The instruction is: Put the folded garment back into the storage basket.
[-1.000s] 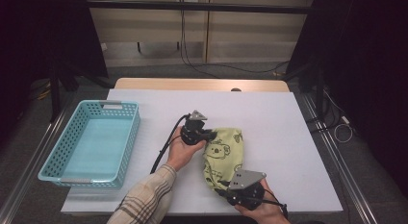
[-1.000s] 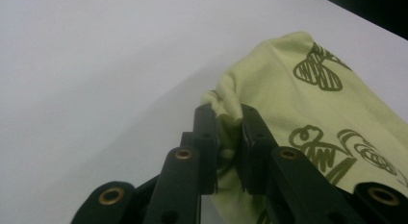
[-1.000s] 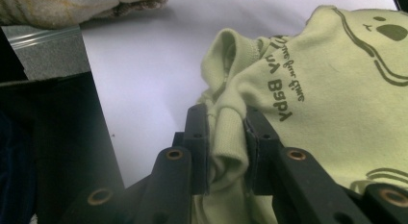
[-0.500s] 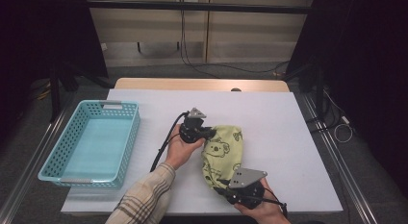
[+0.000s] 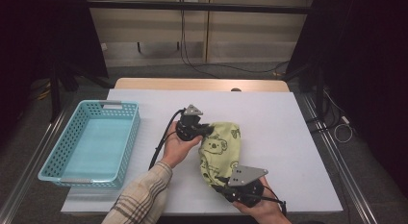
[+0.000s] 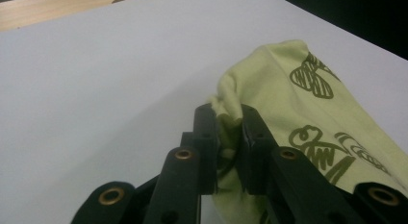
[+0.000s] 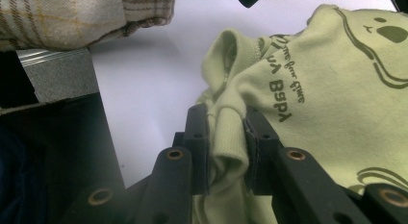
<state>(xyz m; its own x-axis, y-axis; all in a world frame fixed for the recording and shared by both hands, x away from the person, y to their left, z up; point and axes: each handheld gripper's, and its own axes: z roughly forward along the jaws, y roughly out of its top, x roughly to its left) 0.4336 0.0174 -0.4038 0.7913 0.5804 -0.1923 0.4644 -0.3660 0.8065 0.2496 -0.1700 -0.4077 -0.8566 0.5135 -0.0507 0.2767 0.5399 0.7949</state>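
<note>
Both grippers are on the cloth now: the left gripper (image 5: 204, 129) pinches a bunched edge of the pale green garment (image 5: 219, 154) at its far end, and the right gripper (image 5: 222, 187) clamps a ribbed hem at the near end, fabric squeezed between each pair of black jaws. The garment lies crumpled in the middle of the white table (image 5: 288, 137), soft knit cotton printed with dark koala outlines and lettering. This looks like the grasp before a fold or a lift; the next move probably calls for both hands to rise and draw apart together so the cloth hangs flat. The turquoise lattice basket (image 5: 91, 140) waits well to the left.
</note>
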